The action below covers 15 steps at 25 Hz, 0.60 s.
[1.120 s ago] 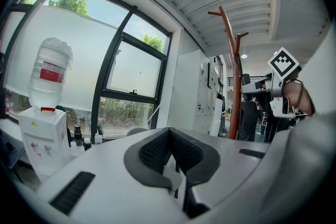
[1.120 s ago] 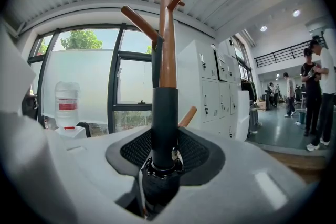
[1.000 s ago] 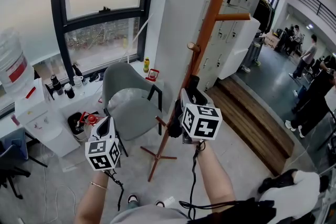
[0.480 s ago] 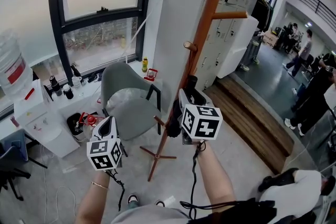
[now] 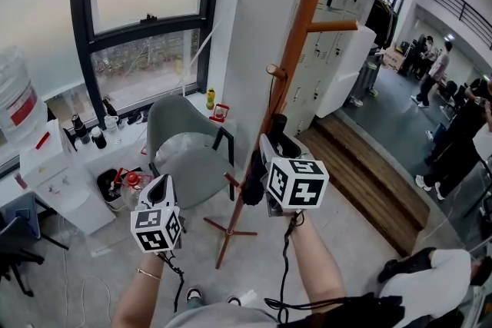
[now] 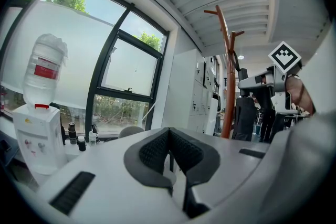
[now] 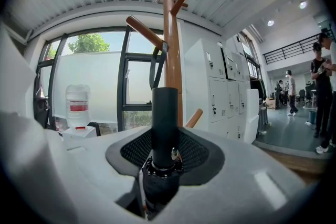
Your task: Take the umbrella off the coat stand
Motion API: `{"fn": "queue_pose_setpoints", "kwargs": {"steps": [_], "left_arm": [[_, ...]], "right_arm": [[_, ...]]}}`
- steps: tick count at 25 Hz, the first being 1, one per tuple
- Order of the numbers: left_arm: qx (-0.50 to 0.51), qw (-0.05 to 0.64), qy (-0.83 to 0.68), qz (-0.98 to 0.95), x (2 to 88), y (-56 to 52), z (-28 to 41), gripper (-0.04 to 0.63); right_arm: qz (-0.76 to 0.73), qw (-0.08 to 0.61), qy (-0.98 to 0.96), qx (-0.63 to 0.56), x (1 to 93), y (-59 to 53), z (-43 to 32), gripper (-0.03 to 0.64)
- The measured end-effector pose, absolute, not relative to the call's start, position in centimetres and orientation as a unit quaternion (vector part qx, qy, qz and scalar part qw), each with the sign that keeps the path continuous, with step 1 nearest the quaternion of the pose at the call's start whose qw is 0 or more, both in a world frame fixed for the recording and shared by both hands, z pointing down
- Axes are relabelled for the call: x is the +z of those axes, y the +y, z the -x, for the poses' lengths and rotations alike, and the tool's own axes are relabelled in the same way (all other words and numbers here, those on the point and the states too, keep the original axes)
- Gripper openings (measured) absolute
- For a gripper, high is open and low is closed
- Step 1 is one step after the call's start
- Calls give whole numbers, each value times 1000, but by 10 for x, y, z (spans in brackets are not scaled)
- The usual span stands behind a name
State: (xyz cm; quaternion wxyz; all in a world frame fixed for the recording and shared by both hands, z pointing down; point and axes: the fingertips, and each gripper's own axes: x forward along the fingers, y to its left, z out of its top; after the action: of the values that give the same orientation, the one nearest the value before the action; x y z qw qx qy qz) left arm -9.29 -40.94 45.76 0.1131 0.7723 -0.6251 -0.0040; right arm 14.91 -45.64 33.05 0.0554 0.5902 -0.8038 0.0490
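Right gripper: the right gripper (image 7: 165,157) has its jaws held apart by the black folded umbrella with a cylindrical handle (image 7: 164,113). Both ribbed pads press on its neck, just above the studded collar.
Umbrella: it is upright in that grip. The handle points to 12 o'clock, and the bundled fabric drops out of sight at 6 o'clock between the jaws.
Coat stand: the reddish-brown wooden coat stand with angled pegs (image 5: 296,42) rises directly behind the umbrella, at 12 o'clock from the right gripper in the head view.
Strap: a dark strap loop (image 7: 155,68) hangs over a wooden peg (image 7: 143,30) where the peg meets the pole, at 11 o'clock from the handle top. Its lower end passes behind the handle.
Left gripper: the left gripper (image 6: 169,149) has its pads closed together with nothing between them. In the head view it sits at 8 o'clock from the right gripper, well apart from the stand.
Chair: a grey shell chair with a cushion (image 5: 188,150) stands at 1 o'clock from the left gripper.
Dispenser: a white water dispenser with a clear bottle on top (image 6: 37,134) is at 9 o'clock in the left gripper view.
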Motion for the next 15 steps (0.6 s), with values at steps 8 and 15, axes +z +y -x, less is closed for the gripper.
{"fn": "queue_pose_setpoints", "kwargs": {"steps": [8, 15], "left_arm": [[-11, 112, -621, -775, 453, -408, 89, 3], [-14, 114, -620, -776, 451, -404, 86, 3]], "right_arm": [[-578, 47, -814, 34, 310, -446, -142, 153], [-570, 40, -820, 23, 291, -437, -139, 153]]}}
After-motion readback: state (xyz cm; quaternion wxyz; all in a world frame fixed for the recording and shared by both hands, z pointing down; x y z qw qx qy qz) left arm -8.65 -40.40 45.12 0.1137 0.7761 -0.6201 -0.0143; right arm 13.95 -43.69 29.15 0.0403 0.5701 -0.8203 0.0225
